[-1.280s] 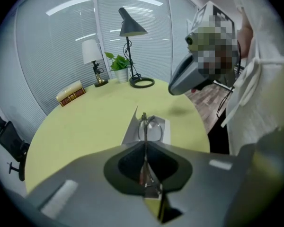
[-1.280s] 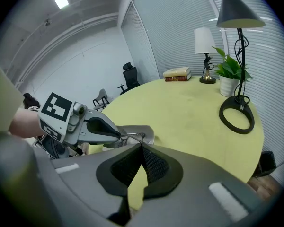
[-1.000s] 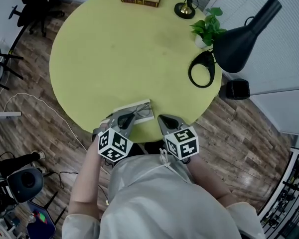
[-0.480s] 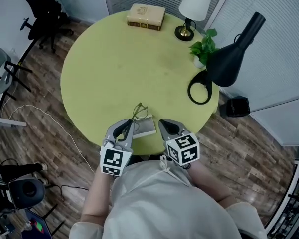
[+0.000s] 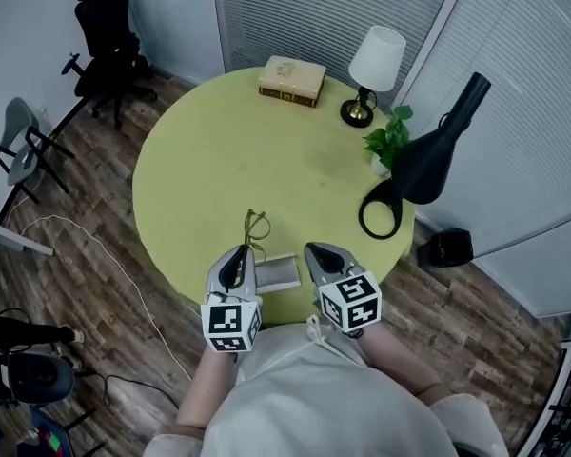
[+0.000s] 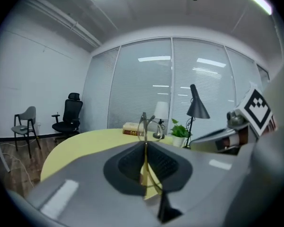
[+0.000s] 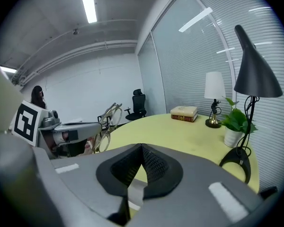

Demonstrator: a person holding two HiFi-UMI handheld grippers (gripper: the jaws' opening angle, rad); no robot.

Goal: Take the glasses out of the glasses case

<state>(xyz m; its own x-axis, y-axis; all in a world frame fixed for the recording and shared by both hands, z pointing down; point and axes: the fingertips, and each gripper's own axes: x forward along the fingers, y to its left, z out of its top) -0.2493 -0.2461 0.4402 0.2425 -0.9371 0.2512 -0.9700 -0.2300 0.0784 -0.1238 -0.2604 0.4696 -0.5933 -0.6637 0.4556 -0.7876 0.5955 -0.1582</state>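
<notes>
The thin-framed glasses [image 5: 255, 227] hang in the air above the near edge of the round yellow table [image 5: 219, 160]. My left gripper [image 5: 240, 255] is shut on one temple, and the frame sticks up past its tips [image 6: 145, 122]. The pale glasses case [image 5: 284, 274] lies on the table between the two grippers. My right gripper [image 5: 316, 252] sits just right of the case, jaws shut with nothing in them. From the right gripper view [image 7: 142, 148] the glasses [image 7: 106, 122] show at the left, held by the left gripper [image 7: 71, 131].
A book [image 5: 292, 81], a white table lamp [image 5: 373, 60], a small plant [image 5: 388, 139] and a black desk lamp [image 5: 428, 160] stand along the table's far and right sides. Office chairs [image 5: 109, 46] stand on the wood floor at the left.
The left gripper has lifted the glasses up out of the case and away from the table. The right gripper has stayed beside the case.
</notes>
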